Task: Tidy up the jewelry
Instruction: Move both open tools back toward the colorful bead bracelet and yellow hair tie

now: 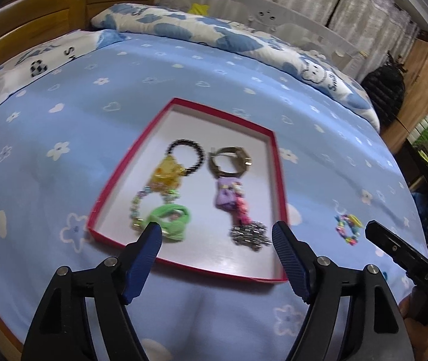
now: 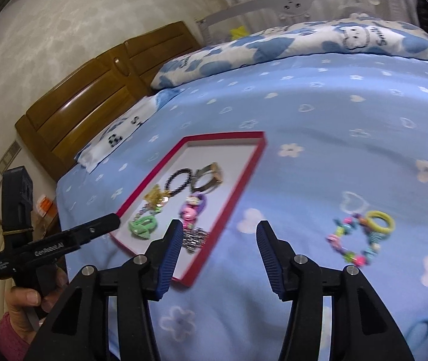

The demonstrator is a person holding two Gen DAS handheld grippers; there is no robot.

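Bedsheet [image 1: 184,90], blue with white flowers, carries our red-rimmed tray [image 1: 117,177] of jewelry, a wooden headboard [image 2: 93,90] behind. Both our left gripper [image 1: 217,240] and right gripper [image 2: 218,237] hang open, empty. Only the right view shows clearly the beaded bracelet [image 2: 352,240] on the sheet, right of the tray.

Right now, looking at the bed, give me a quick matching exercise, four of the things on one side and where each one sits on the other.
Things:
1. green scrunchie
2. beaded bracelet
3. gold watch
4. right gripper

Places:
A. tray, far end
B. on the sheet, outside the tray
C. tray, near corner
D. open above the sheet

Pairs: 1-C, 2-B, 3-A, 4-D
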